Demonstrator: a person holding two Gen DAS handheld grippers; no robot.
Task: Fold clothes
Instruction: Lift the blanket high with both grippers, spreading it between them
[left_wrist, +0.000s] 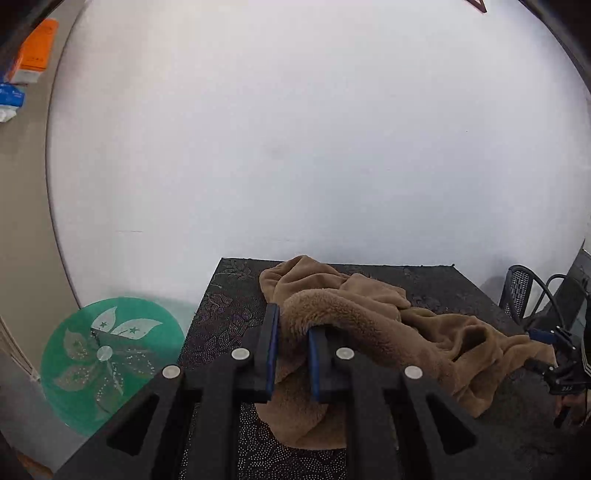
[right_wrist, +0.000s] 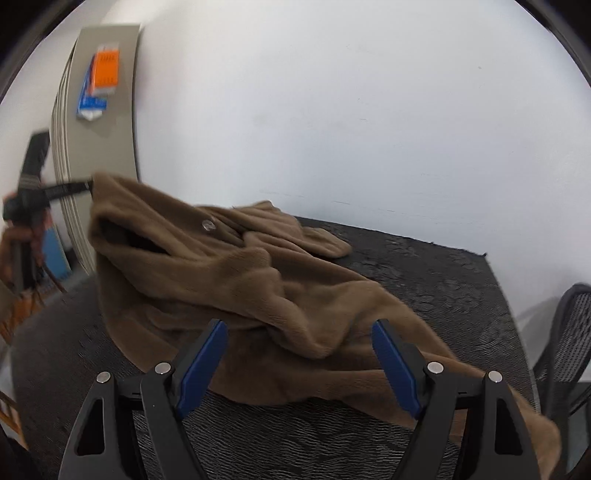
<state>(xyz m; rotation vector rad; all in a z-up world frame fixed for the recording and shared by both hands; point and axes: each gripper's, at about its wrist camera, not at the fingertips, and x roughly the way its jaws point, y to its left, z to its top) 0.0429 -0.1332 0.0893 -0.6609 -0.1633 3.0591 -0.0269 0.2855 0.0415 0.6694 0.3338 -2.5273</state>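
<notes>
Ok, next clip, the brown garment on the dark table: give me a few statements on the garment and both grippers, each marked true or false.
1. The left gripper is shut on a fold of the brown garment. True.
2. The right gripper is clamped on the garment. False: its jaws stand wide apart, with the cloth lying beyond them ungripped.
3. The garment lies neatly folded in a flat rectangle. False: it is crumpled, one end lifted off the dark table.
4. A button shows on the garment. True.
5. A green round disc sits on top of the garment. False: it is off to the side, beyond the table's edge.
</notes>
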